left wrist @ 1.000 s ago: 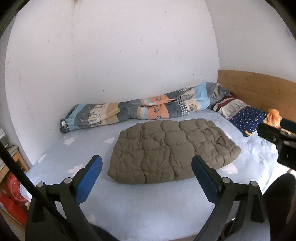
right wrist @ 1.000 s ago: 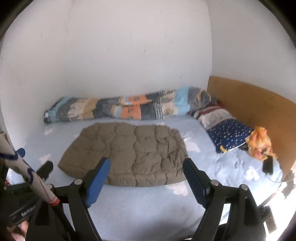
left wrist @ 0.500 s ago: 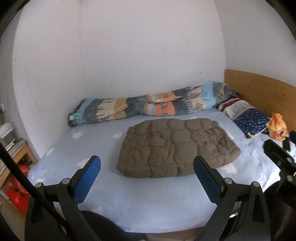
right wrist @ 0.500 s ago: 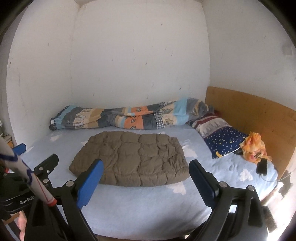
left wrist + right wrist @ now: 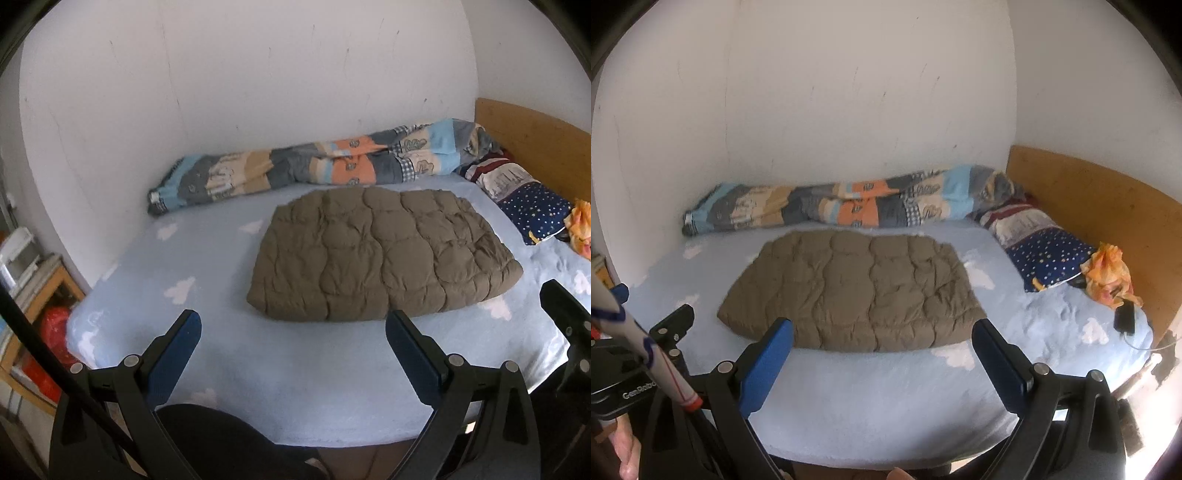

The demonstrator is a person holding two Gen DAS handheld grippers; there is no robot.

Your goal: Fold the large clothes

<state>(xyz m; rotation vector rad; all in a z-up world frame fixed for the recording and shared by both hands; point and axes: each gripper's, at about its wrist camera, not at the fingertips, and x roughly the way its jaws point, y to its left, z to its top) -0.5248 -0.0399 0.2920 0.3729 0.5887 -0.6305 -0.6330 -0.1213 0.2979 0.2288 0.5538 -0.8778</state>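
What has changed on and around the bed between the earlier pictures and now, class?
Nothing was taken or let go. The right gripper has just opened its jaws slightly wider, nothing between them. The left gripper stays open and empty. The brown quilted garment lies unmoved on the bed.

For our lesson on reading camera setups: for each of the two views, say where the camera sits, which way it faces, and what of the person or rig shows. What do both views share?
Left wrist: on the left gripper, facing over the bed's near edge toward the brown quilted garment; open jaws, a dark knee below.
Right wrist: on the right gripper, same facing from further right; open jaws, the left gripper at its left.
Shared: garment, patchwork blanket, starry pillow, headboard.
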